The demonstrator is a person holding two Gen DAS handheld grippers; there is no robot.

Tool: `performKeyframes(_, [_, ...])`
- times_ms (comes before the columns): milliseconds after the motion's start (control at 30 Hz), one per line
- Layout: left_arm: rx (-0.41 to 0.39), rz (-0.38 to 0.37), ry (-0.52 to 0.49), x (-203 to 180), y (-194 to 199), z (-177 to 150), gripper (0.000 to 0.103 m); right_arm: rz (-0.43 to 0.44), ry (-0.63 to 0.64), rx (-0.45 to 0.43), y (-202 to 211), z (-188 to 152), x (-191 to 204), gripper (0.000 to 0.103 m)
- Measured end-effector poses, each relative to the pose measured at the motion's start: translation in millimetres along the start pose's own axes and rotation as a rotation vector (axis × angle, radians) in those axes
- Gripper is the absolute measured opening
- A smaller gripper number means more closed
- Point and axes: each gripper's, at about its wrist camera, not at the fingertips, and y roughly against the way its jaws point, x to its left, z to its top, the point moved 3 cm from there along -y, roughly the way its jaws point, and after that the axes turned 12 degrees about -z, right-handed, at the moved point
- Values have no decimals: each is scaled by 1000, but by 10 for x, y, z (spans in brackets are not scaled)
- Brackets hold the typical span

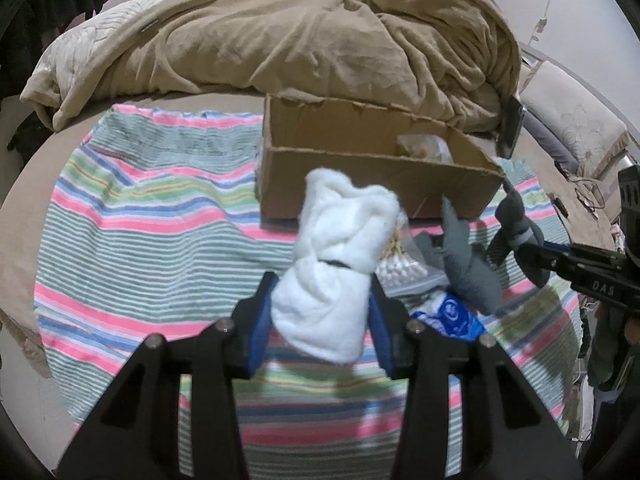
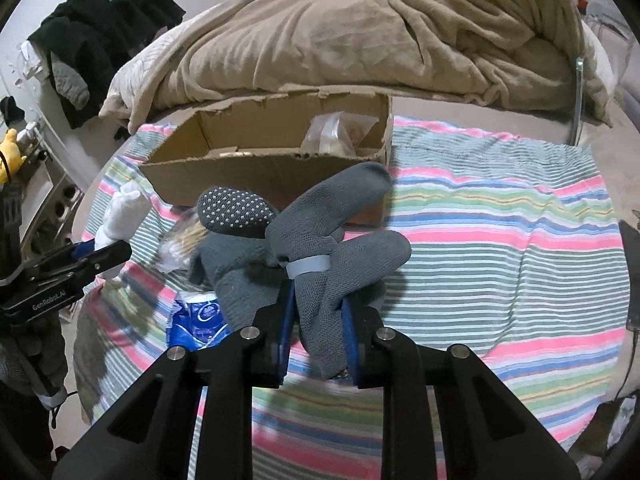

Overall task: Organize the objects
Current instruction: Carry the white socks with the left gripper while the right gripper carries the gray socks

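Note:
My left gripper is shut on a white sock bundle and holds it above the striped towel, in front of the open cardboard box. My right gripper is shut on a grey sock bundle tied with a pale band, also in front of the box. Another grey sock with grip dots, a bag of cotton swabs and a blue packet lie on the towel between the grippers. A clear bag sits inside the box.
A rumpled tan blanket lies on the bed behind the box. A phone stands at the box's right end. Dark clothes hang at the left, with a yellow toy below. Cables lie at the far right.

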Motion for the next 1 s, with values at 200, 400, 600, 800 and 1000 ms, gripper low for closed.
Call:
performKeyframes(200, [-31,-4,-11,-67,148,69,44,10,-1,-32,152,47,31,23])
performKeyframes(400, [-59,-6,-20,-108,251,188,44,15,-6,-71,289,153,9,23])
performKeyframes(600, [-80,-6,-30,-123,302,297,44,16,-12,-109,391,282,-30,23])
performKeyframes(800, [-112,-1,-50,-136,365,460,44,20,0,-147,460,445,-7,23])
performKeyframes(1000, [-141,-2,-67,-132,394,640,44,28,23,-179,489,634,71,23])
